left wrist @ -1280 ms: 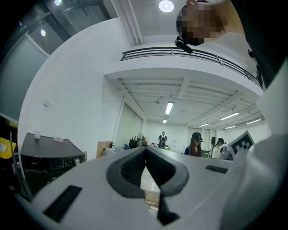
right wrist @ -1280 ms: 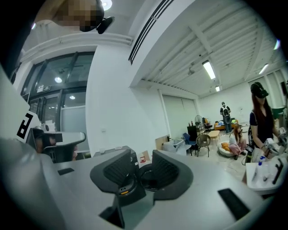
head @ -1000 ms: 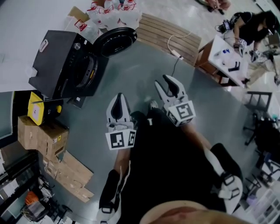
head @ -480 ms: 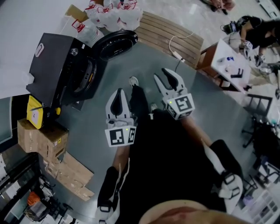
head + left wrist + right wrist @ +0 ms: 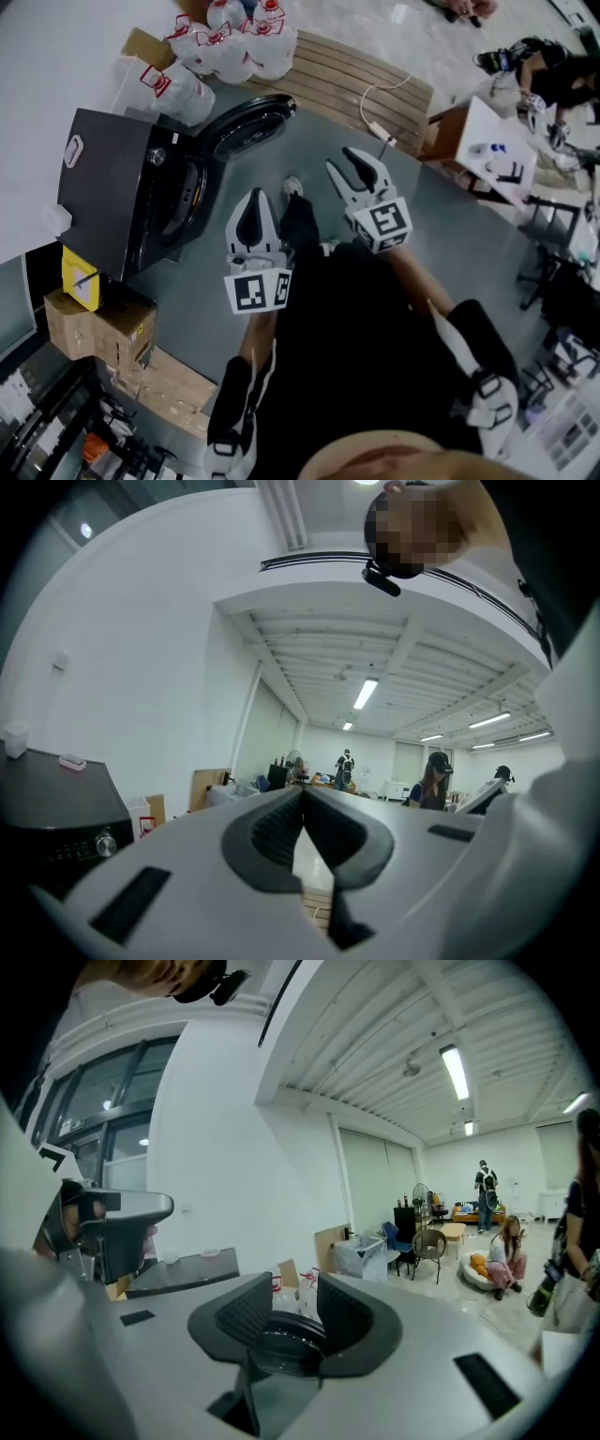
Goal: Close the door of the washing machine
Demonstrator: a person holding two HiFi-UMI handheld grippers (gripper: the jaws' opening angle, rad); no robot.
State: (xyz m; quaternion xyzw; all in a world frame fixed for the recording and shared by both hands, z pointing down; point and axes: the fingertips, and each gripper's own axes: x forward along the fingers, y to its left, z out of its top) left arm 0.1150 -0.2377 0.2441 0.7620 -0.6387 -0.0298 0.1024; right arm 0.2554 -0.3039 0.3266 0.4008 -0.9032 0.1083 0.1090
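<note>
the round black door [image 5: 248,122] of the black front-loading washing machine [image 5: 122,187] stands swung open, ahead and left of both. the right gripper [image 5: 345,165], jaws apart and empty, sights straight at it; the left gripper [image 5: 253,195] is pressed together, empty.

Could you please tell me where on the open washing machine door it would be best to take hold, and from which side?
Probably the free rim of the round door, at the end farthest from the washing machine, approached from the side facing away from the machine. The door stands swung wide, so a hold there gives most leverage. The right tool, jaws apart, is nearer.
</note>
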